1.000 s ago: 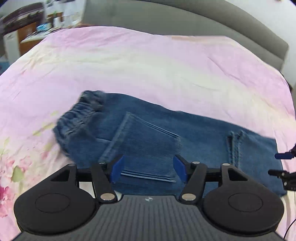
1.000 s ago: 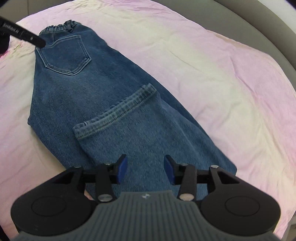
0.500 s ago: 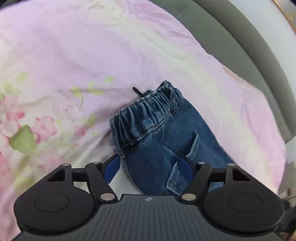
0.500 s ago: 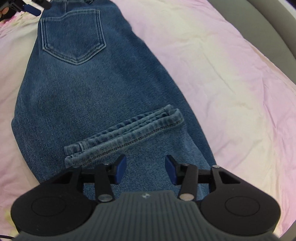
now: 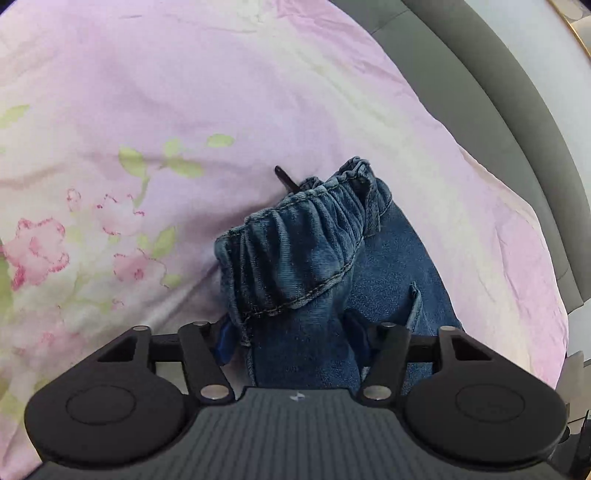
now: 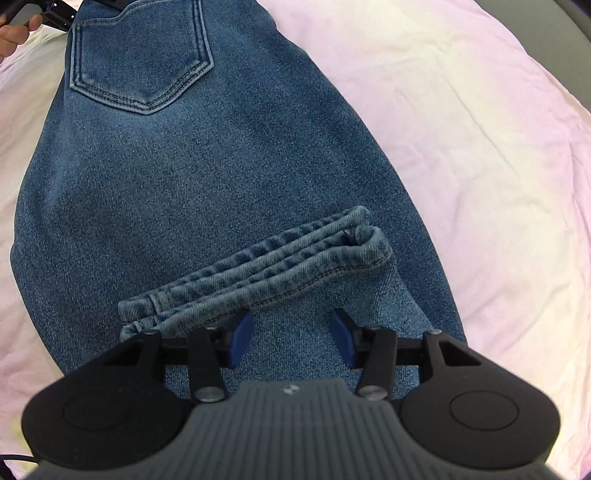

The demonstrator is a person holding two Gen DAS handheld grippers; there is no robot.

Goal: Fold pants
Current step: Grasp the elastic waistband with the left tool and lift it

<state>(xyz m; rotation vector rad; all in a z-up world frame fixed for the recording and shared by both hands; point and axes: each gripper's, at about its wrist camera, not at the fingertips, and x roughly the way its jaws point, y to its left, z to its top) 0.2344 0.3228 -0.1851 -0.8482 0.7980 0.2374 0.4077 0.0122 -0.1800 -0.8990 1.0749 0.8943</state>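
Blue jeans (image 6: 192, 192) lie on a pink floral bedsheet (image 5: 184, 92), back pocket (image 6: 136, 62) up, with the leg ends folded back so the hems (image 6: 280, 262) rest across the thighs. My left gripper (image 5: 291, 336) is at the waist end. Its jaws are closing, and denim just below the elastic waistband (image 5: 295, 236) is bunched up between the blue pads (image 5: 226, 341). My right gripper (image 6: 291, 338) hangs open just over the folded leg, its fingertips a little short of the hems, with flat denim beneath them. The left gripper (image 6: 55, 18) also shows at the far corner of the right wrist view.
A grey padded headboard (image 5: 517, 147) curves along the far right edge of the bed. A small dark cord end (image 5: 284, 179) pokes out behind the waistband. A person's hand (image 6: 14, 31) shows by the left gripper. Bare sheet (image 6: 480, 166) lies to the right of the jeans.
My left gripper swung from the pocket area to the waist end, sank, and narrowed on the now bunched denim. My right gripper came lower and closer to the folded hems.
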